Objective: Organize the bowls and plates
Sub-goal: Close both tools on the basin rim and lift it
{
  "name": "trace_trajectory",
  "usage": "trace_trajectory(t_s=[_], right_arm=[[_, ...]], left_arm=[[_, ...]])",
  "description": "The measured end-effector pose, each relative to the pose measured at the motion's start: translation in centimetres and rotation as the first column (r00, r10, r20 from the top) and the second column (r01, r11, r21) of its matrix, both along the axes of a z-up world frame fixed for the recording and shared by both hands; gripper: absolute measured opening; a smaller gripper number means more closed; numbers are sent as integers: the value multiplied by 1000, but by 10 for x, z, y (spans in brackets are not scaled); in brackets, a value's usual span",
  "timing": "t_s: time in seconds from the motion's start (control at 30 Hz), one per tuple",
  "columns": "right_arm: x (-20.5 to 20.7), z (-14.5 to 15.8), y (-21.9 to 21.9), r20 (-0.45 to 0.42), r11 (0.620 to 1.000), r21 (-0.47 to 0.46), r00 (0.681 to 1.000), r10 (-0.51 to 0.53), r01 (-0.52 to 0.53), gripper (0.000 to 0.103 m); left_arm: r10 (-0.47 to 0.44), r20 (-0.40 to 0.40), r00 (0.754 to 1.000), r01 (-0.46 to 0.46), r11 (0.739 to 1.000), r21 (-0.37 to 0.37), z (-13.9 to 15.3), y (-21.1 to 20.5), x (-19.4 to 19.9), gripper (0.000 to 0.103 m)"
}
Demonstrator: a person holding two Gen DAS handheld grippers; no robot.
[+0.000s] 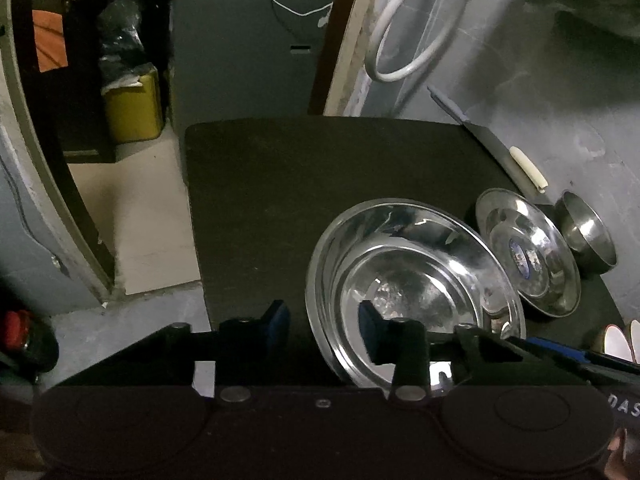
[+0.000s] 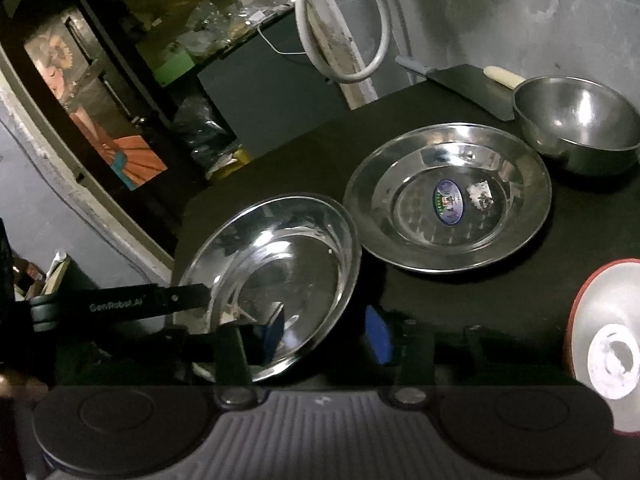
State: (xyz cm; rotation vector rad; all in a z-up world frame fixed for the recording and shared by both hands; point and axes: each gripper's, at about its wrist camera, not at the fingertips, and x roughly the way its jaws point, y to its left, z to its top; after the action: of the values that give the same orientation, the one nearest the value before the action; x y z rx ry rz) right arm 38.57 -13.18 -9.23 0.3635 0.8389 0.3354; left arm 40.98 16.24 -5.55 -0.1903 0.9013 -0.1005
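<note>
A shiny steel plate lies on the black table, nearest both grippers. My left gripper is open, its right finger over the plate's near rim and its left finger off the plate. My right gripper is open, its left finger over the plate's near edge. A second steel plate with a blue sticker lies beyond. A steel bowl stands at the far right.
A red-rimmed white dish sits at the right table edge. A knife with a cream handle and a dark flat blade lie by the wall. The floor drops off left of the table. A white hose hangs behind.
</note>
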Motion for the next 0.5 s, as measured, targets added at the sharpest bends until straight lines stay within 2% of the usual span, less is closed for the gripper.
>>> trace_trajectory(t_s=[0.07,0.13,0.2,0.5], right_arm=[[3,-3,1,-9,1000,3,1000,-7,8,36],[2,-3,2,-9,1000,-1,1000,-8,8,24],[2,-3,4,1,1000,-9,1000,-3,3,19],[-5,4,6,46,999,-39,999,18,-16,19]], left_arm=[[-2,-9,1000,2,1000,-6,-3,1,1,29],[-1,-17,1000,1,1000,-19,-5,2,1,20],[6,-23,1000,-6,999,-31,-7,3,3,14],[18,5,1000,-18,999,-40,-2,6,-12,12]])
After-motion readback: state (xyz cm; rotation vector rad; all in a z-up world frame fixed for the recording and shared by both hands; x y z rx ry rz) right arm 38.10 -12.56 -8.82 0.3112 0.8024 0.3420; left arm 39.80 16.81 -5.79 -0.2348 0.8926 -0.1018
